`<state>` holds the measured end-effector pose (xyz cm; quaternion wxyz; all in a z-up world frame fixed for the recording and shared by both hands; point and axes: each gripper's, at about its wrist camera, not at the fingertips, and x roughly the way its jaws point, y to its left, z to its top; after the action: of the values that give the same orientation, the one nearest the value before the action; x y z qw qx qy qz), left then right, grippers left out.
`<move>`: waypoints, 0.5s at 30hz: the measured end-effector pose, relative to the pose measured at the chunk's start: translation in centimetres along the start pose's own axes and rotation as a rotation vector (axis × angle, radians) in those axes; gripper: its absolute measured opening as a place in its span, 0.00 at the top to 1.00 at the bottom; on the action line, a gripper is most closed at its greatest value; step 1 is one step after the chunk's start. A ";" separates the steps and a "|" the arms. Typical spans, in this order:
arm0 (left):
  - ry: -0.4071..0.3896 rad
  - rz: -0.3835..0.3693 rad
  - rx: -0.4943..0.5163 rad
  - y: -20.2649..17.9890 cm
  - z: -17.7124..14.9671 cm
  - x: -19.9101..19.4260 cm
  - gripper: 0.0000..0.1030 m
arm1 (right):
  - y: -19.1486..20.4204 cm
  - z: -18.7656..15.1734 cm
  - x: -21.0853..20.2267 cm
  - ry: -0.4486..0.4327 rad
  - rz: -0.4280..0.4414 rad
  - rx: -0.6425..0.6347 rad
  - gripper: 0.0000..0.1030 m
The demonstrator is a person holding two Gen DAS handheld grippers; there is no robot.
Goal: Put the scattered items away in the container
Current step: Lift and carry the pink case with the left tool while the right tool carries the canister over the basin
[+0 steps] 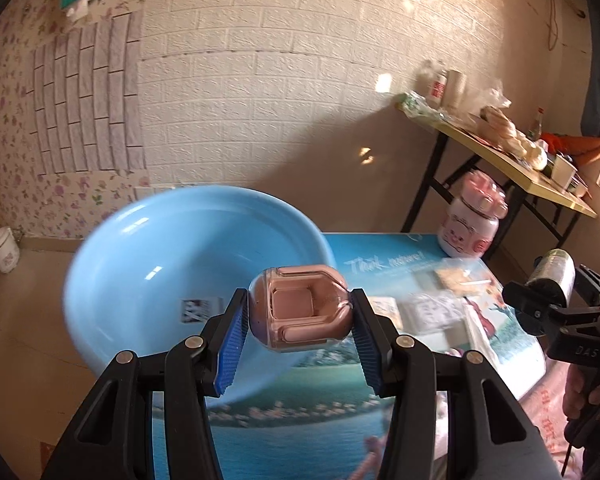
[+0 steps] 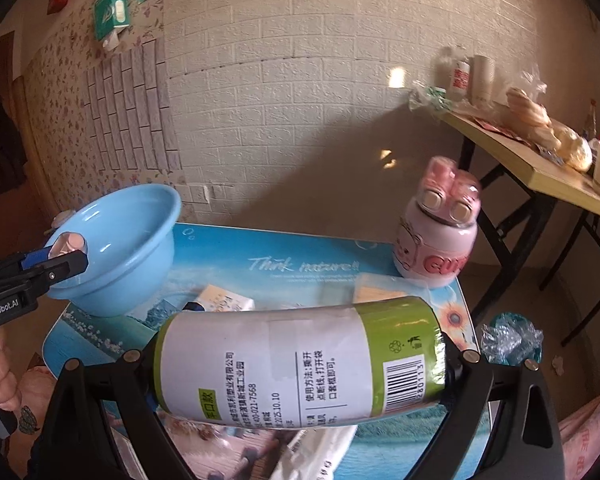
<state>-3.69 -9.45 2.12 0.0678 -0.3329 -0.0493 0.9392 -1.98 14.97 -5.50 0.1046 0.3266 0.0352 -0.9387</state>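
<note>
Basin [image 1: 148, 264]: just ahead of left gripper [image 1: 300, 320], jaws clamping pink case [image 1: 298, 310].
Right gripper [image 2: 300, 364]: farther off, jaws gripping roll [image 2: 300, 364] (long axis crosswise).

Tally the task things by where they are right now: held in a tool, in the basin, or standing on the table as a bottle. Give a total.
Held in a tool: 2, the pink case in the left tool and the green-labelled roll in the right tool
In the blue basin: 0
Pink bottle standing on the table: 1
Total: 3
</note>
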 end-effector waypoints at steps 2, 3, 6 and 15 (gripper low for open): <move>0.004 0.014 -0.012 1.2 0.4 0.1 0.54 | 1.3 0.9 0.2 -0.006 0.025 -0.018 0.06; 0.004 0.022 -0.014 1.7 0.5 0.2 0.54 | 1.8 1.3 0.4 -0.009 0.035 -0.027 0.06; 0.001 0.058 -0.016 3.3 0.8 0.4 0.54 | 4.0 2.6 0.9 -0.016 0.078 -0.050 0.06; 0.021 0.109 -0.052 7.2 0.8 1.8 0.54 | 12.5 6.1 2.9 -0.039 0.215 -0.158 0.06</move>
<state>-6.24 -16.32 0.60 0.0081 -0.3465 -0.0549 0.9364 -5.11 1.44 -2.47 0.2306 0.3009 0.0719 -0.9226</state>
